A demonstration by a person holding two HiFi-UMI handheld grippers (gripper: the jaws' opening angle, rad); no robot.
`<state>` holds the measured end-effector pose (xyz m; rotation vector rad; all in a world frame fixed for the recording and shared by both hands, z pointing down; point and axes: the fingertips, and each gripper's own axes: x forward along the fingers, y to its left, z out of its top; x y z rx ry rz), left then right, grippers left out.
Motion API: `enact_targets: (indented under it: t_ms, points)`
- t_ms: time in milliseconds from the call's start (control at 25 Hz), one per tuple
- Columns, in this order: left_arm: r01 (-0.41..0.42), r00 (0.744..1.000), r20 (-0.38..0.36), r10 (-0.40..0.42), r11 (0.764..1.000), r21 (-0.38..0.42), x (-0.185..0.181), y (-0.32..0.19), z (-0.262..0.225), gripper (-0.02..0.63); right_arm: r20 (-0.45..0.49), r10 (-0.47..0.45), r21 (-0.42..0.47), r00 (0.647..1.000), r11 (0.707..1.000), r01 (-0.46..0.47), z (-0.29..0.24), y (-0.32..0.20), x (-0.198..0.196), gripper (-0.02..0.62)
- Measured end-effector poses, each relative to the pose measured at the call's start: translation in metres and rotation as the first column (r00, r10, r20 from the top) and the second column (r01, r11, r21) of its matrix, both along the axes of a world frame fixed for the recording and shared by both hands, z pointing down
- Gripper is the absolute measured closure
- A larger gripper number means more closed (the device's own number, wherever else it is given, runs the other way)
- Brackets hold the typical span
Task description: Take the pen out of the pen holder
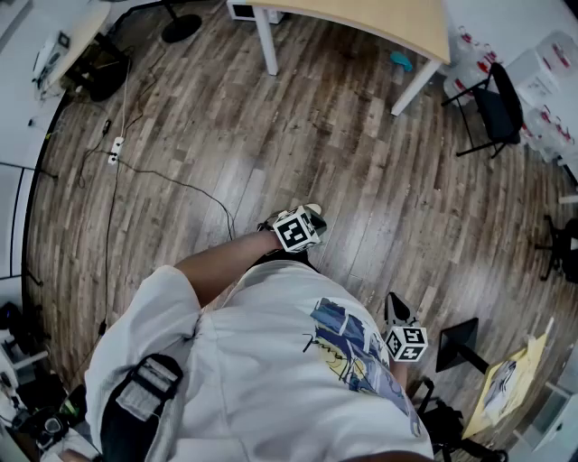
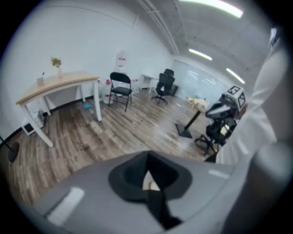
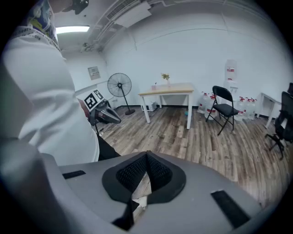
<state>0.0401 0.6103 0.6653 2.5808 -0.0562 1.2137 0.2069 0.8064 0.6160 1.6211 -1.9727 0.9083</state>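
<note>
The left tongs (image 2: 147,155) and right tongs (image 3: 146,155) are both closed w/ nothing between, near the person (image 1: 271,361). The pen and pen holder show in no view; maybe on the far desk (image 1: 361,18), cannot tell. A pen is prob. light, stiff, smooth: grip the upper barrel, pull straight up.

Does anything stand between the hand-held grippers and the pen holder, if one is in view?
No pen holder or pen can be made out in any view, so this cannot be judged. The left hand-held gripper and the right hand-held gripper are shut and empty; only wooden floor lies before the table.
</note>
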Motion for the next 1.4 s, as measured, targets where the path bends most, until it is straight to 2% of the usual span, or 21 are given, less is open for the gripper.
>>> enact_targets:
  t_ms: [120, 240, 360, 520, 760, 880, 960, 1040, 1080, 1400]
  points:
    - [0.016, 0.997, -0.076, -0.015, 1.0, 0.007, -0.016, -0.005, -0.029, 0.598, -0.007, -0.014, 0.044, 1.0, 0.999, 0.014, -0.014, -0.03, -0.019, 0.589]
    - [0.082, 0.985, -0.154, -0.083, 0.997, -0.01, -0.038, -0.016, -0.057, 0.598, 0.006, -0.057, 0.095, 0.998, 0.994, 0.056, -0.027, -0.068, -0.043, 0.589]
    - [0.18, 0.954, -0.233, -0.186, 0.983, -0.046, -0.058, -0.039, -0.084, 0.598, 0.04, -0.111, 0.137, 0.993, 0.985, 0.105, -0.045, -0.115, -0.063, 0.589]
    - [0.295, 0.901, -0.314, -0.299, 0.954, -0.06, -0.065, -0.103, -0.112, 0.598, 0.025, -0.213, 0.17, 0.977, 0.964, 0.205, -0.064, -0.203, -0.072, 0.589]
    - [0.346, 0.853, -0.395, -0.34, 0.936, -0.057, -0.066, -0.196, -0.132, 0.598, 0.016, -0.297, 0.21, 0.955, 0.934, 0.288, -0.078, -0.311, -0.089, 0.589]
    - [0.349, 0.839, -0.426, -0.34, 0.935, -0.06, -0.068, -0.233, -0.151, 0.598, 0.02, -0.321, 0.235, 0.947, 0.922, 0.307, -0.1, -0.362, -0.1, 0.588]
    - [0.336, 0.839, -0.437, -0.325, 0.94, -0.054, -0.072, -0.254, -0.161, 0.598, 0.028, -0.337, 0.241, 0.941, 0.916, 0.32, -0.11, -0.394, -0.11, 0.586]
    - [0.332, 0.844, -0.434, -0.314, 0.943, -0.037, -0.081, -0.276, -0.165, 0.597, 0.03, -0.358, 0.247, 0.933, 0.907, 0.341, -0.117, -0.427, -0.121, 0.527]
    - [0.34, 0.845, -0.429, -0.319, 0.94, -0.028, -0.086, -0.287, -0.165, 0.597, 0.029, -0.37, 0.249, 0.928, 0.902, 0.352, -0.12, -0.443, -0.126, 0.52]
    - [0.474, 0.796, -0.412, -0.443, 0.88, -0.031, -0.102, -0.364, -0.16, 0.594, 0.038, -0.437, 0.271, 0.899, 0.87, 0.412, -0.131, -0.53, -0.128, 0.532]
